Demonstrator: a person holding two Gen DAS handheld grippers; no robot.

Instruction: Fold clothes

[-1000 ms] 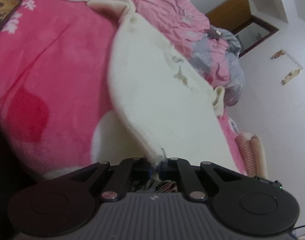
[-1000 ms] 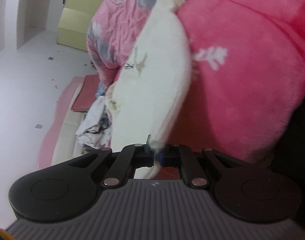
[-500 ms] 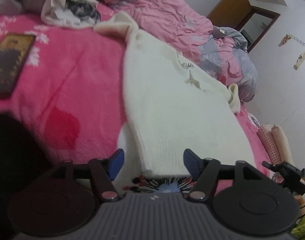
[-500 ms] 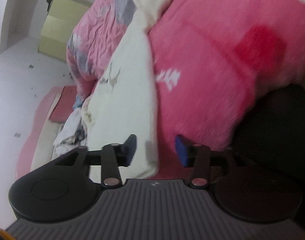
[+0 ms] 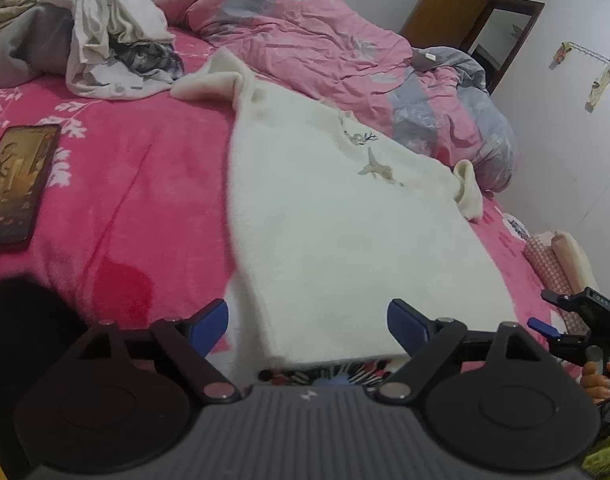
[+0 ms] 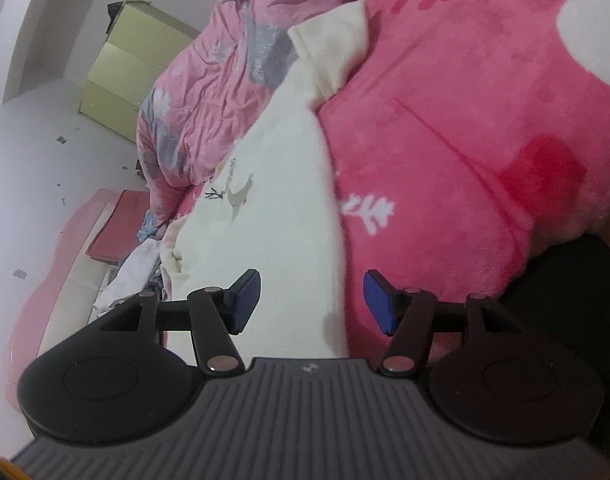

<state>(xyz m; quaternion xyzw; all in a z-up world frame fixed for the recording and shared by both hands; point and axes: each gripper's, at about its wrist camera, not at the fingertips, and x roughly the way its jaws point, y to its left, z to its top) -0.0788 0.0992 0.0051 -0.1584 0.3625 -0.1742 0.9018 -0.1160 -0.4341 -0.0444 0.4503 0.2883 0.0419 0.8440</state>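
A cream fleece sweater (image 5: 337,216) with a small bird print lies flat on the pink blanket (image 5: 137,184), sleeves spread at the far corners. My left gripper (image 5: 307,324) hovers over its near hem, jaws opening wide, pads clear of the cloth. In the right wrist view the same sweater (image 6: 273,216) runs away from me along the bed's edge. My right gripper (image 6: 311,300) hangs above its hem, jaws opening, nothing pressed between the blue pads. The right gripper (image 5: 545,326) also shows at the left view's right edge.
A heap of unfolded clothes (image 5: 105,48) lies at the back left, with a crumpled pink and grey duvet (image 5: 345,52) behind the sweater. A dark book (image 5: 17,184) rests on the blanket at left. A yellow cabinet (image 6: 129,80) and pale floor lie beyond the bed.
Both grippers were shut on the sweater's hem corners and have let go. Their jaws spread and both lifted back a little; the sweater now lies flat on the blanket.
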